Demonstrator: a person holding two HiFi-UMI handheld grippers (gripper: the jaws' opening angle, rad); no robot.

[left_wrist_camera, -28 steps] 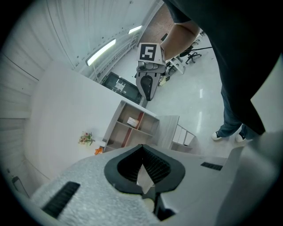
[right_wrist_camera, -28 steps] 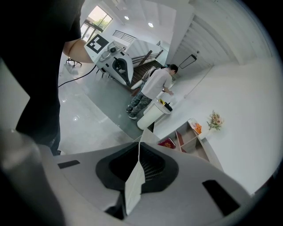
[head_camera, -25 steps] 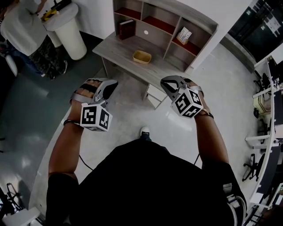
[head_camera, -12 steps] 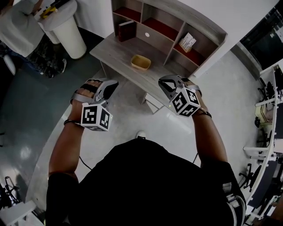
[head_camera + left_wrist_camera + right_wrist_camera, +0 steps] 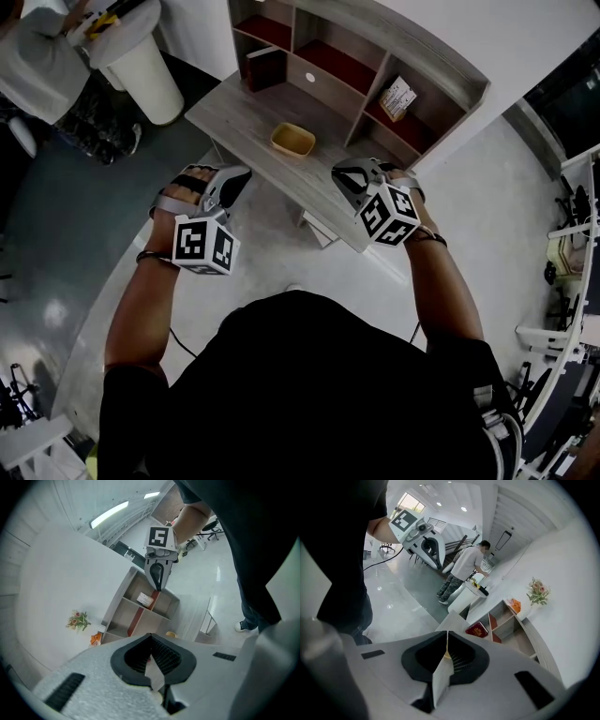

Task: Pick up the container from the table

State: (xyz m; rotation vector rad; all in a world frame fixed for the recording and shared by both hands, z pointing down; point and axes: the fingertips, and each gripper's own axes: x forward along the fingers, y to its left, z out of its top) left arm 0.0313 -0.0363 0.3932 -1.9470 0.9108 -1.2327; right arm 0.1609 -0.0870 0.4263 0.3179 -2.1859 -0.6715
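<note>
A small yellow container sits in the middle of the grey wooden table, in front of the shelf unit. Both grippers hang in the air short of it, nothing between their jaws. My left gripper is shut, near the table's front edge and left of the container. My right gripper is shut too, over the front edge to the container's right. In the left gripper view the container peeks out just past the closed jaws of the left gripper. The right gripper points toward the table's end.
A shelf unit stands at the table's back with a dark red book and a small box. A white round pedestal and a person are at the far left. A low drawer unit sits under the table.
The table and container have drawn nearer in the head view. Both grippers have edged toward the table's front edge, still shut and holding nothing.
</note>
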